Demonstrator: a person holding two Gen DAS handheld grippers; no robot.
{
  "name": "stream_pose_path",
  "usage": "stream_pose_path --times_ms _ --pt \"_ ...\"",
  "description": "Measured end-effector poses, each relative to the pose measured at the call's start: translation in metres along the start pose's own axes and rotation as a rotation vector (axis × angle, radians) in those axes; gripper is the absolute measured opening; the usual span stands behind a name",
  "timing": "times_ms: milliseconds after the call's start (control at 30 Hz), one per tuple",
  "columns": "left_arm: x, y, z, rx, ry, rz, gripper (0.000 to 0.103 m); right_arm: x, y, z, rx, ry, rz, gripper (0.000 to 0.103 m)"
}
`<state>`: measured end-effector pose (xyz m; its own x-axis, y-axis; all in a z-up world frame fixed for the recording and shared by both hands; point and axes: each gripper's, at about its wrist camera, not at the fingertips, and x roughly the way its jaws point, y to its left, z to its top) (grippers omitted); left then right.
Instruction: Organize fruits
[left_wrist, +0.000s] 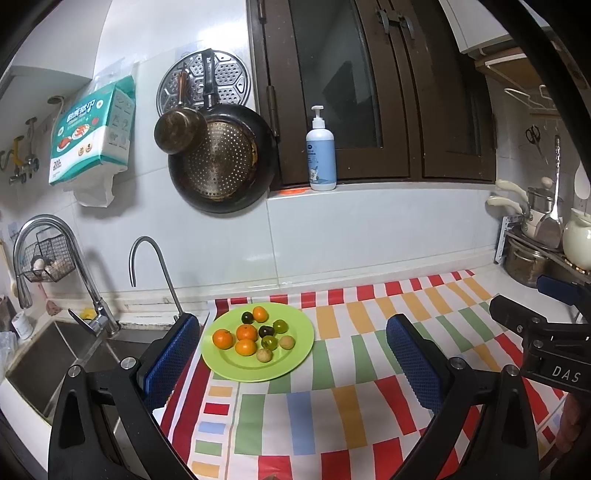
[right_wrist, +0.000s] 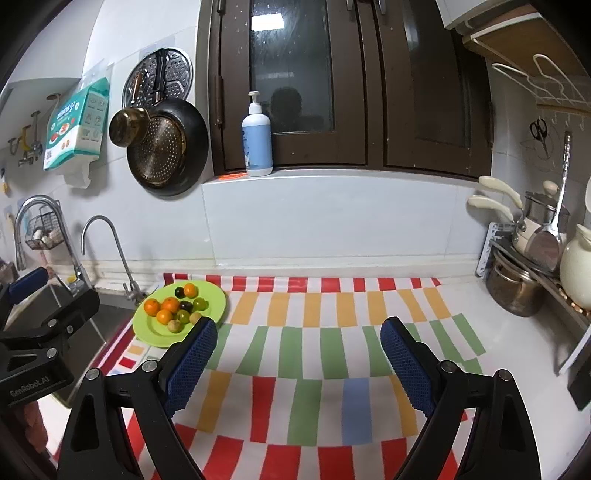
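I see a striped cloth (left_wrist: 332, 369) in red, orange, green and blue spread over the bench. On the far sill stands a pump bottle (left_wrist: 320, 151) against a dark window frame (left_wrist: 369, 92). Left of it a black pan (left_wrist: 221, 162), a small brass pot (left_wrist: 180, 129) and a steamer rack (left_wrist: 203, 79) hang on the wall. Far left are two taps (left_wrist: 147, 266) over the sink (left_wrist: 40, 373). On the right, a rack holds pots (right_wrist: 517, 284) and a cream jug (right_wrist: 576, 273).

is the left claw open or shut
Open. Its two blue fingers stand wide apart above the striped cloth, nothing between them; the green plate lies just ahead.
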<state>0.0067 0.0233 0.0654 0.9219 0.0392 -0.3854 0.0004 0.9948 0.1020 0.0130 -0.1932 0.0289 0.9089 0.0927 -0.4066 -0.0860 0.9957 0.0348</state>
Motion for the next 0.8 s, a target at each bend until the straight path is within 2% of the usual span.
stream_pose_path --times_ms 433,800 --pt "-0.005 -0.004 -0.001 0.002 0.005 -0.056 0.103 -0.008 -0.003 -0.002 0.005 -0.003 -0.02 0.091" --pt "-0.006 -0.006 0.0 -0.002 0.011 -0.06 0.103 -0.012 -0.004 -0.005 0.005 0.003 -0.028 0.091"
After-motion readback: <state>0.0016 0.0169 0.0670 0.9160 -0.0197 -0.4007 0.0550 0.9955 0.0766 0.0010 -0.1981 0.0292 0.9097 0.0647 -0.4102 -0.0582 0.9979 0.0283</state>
